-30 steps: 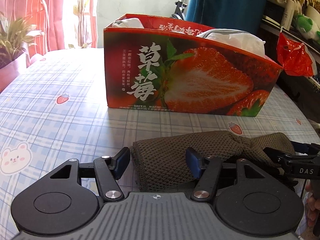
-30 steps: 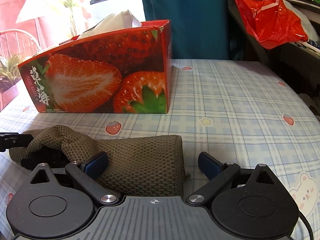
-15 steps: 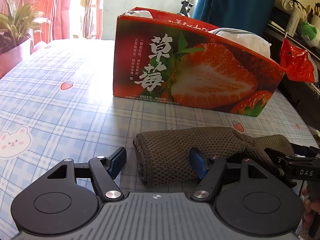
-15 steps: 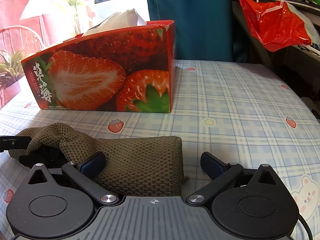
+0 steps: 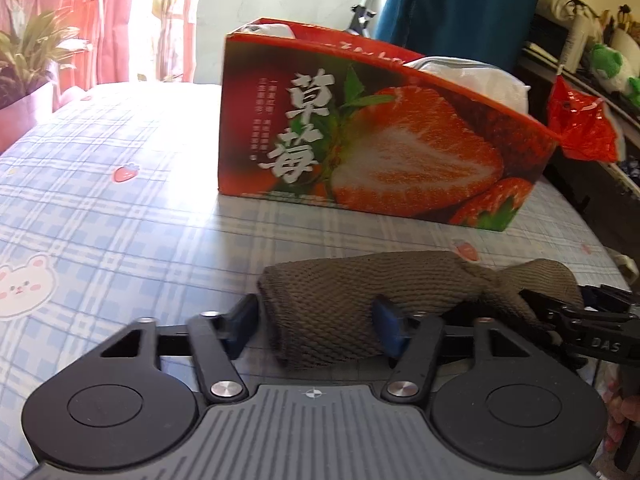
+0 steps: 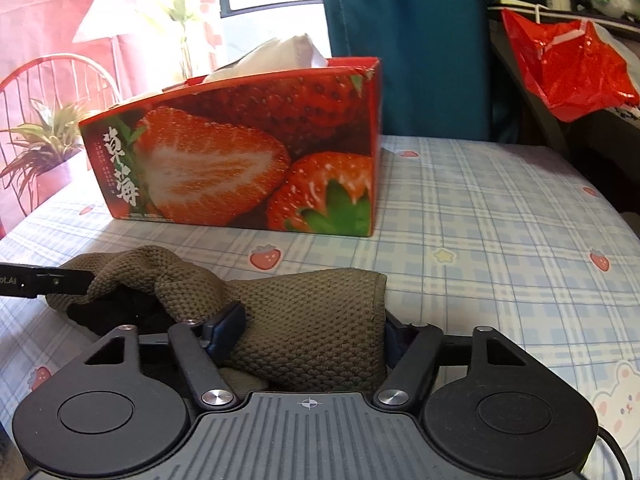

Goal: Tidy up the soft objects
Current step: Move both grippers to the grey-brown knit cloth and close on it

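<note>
Both jaws just closed: left hand-held gripper (image 5: 316, 324) pinched one end of knit cloth (image 5: 360, 300), right hand-held gripper (image 6: 310, 334) other end. We judged: lift level, clear strawberry box (image 5: 380, 160) rim, drop in beside white fabric.

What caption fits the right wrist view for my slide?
Right gripper closed on one end of a folded olive knit cloth lying on the checked tablecloth, with the strawberry box behind.

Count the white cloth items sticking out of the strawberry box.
2. One white bundle bulges over the rim at the right end of the strawberry box; another peeks out at the far left corner. More may lie hidden inside.
</note>
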The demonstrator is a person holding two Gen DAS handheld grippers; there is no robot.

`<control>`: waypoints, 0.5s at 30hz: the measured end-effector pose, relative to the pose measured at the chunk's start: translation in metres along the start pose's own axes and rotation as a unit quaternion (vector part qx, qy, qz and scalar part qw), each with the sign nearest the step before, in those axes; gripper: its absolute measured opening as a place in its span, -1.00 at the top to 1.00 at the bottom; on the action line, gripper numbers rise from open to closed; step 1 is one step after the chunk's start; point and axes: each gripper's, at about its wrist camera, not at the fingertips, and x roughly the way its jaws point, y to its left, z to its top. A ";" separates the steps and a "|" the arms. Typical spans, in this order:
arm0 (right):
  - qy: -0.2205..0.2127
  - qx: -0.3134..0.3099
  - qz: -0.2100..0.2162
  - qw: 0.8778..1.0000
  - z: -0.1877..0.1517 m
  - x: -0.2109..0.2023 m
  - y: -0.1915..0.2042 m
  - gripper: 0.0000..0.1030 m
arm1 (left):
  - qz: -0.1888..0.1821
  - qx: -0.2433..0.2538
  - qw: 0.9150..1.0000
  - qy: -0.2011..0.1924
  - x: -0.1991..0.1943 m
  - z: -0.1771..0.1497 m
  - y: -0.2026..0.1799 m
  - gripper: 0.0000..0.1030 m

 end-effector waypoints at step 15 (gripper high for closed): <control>-0.015 -0.025 0.027 0.999 -0.003 -0.006 0.008 0.36 | -0.005 0.024 1.000 -0.002 0.000 -0.002 -0.009 0.47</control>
